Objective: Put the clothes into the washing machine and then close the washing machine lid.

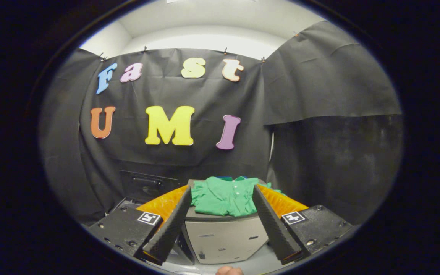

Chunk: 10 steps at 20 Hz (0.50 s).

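A green polo shirt [224,196] is lying crumpled on the flat top of a grey box-like unit [225,236]. The gripper [223,193] is hovering in front of that unit, its fingers spread wide and holding nothing, their tips framing the shirt on either side. A dark drawer-fronted cabinet [147,183] is standing behind the unit.

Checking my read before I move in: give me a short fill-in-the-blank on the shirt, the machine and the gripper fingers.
1. The shirt lying on the grey machine is ____ in colour.
2. The gripper has its fingers ____, holding nothing.
3. The shirt rests on ____ of the machine, just beyond the fingertips.

Missing words: green; open; top
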Motion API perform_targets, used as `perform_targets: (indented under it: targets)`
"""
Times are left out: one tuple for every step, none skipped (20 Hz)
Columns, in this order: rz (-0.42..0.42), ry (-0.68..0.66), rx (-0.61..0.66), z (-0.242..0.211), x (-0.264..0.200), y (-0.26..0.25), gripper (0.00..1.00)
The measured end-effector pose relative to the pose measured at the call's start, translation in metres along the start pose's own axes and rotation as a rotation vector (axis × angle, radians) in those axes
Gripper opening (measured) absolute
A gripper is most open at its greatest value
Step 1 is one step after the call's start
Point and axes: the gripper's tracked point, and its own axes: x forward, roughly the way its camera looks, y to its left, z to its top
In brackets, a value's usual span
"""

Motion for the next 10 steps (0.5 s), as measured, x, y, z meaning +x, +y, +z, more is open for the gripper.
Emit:
perform_targets:
  targets:
    - [0.005,0.015,-0.005,-0.003,0.015,-0.008,1.00]
    - [0.010,0.027,-0.009,-0.005,0.032,-0.015,0.99]
    - [0.010,0.041,-0.010,-0.006,0.050,-0.022,0.99]
    - [0.017,0.065,-0.013,-0.008,0.068,-0.029,0.99]
    - [0.024,0.086,-0.010,-0.011,0.085,-0.036,0.99]
    - [0.036,0.106,-0.007,-0.013,0.102,-0.042,0.99]
    - [0.048,0.139,-0.012,-0.018,0.118,-0.047,0.99]
    - [0.057,0.177,-0.019,-0.027,0.134,-0.053,0.99]
    - [0.067,0.220,-0.024,-0.036,0.148,-0.058,0.99]
    - [0.073,0.263,-0.021,-0.046,0.163,-0.061,0.99]
